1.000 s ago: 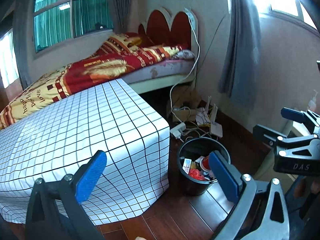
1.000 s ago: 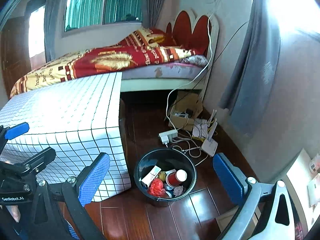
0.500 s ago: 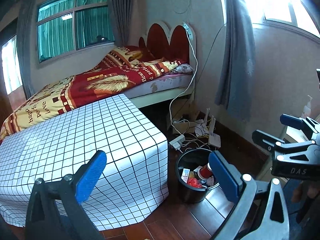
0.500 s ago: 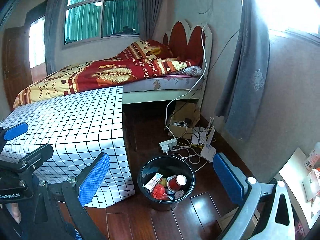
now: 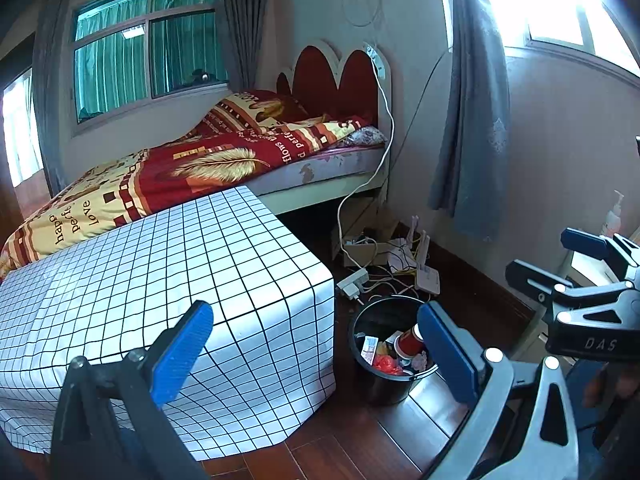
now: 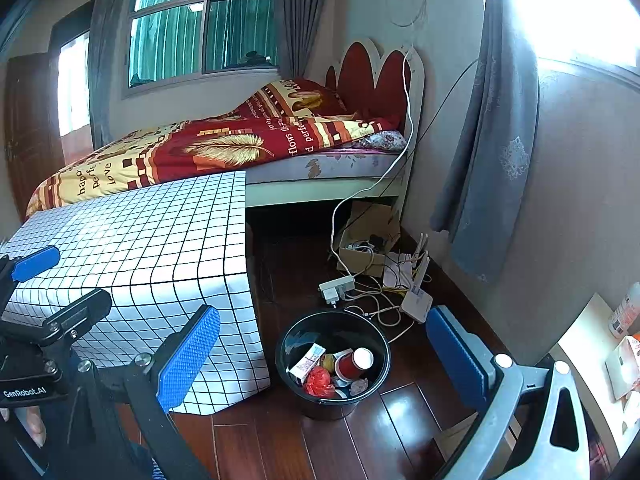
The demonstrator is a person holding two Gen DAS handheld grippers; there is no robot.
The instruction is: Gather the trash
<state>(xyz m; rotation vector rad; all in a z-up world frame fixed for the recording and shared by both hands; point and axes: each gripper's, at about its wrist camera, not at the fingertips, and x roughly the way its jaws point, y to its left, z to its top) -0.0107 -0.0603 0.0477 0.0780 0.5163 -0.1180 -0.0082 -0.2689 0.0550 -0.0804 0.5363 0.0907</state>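
Hovering above the floor, both grippers hung wide open and empty over a bedroom corner.

The left gripper and right gripper each had blue pads spread far apart, nothing between them. The black bin stood on the dark wood floor just beside the grid-patterned cloth, holding a red cup, a crumpled red wrapper and a small packet. A power strip and tangled cables lay near the bed.
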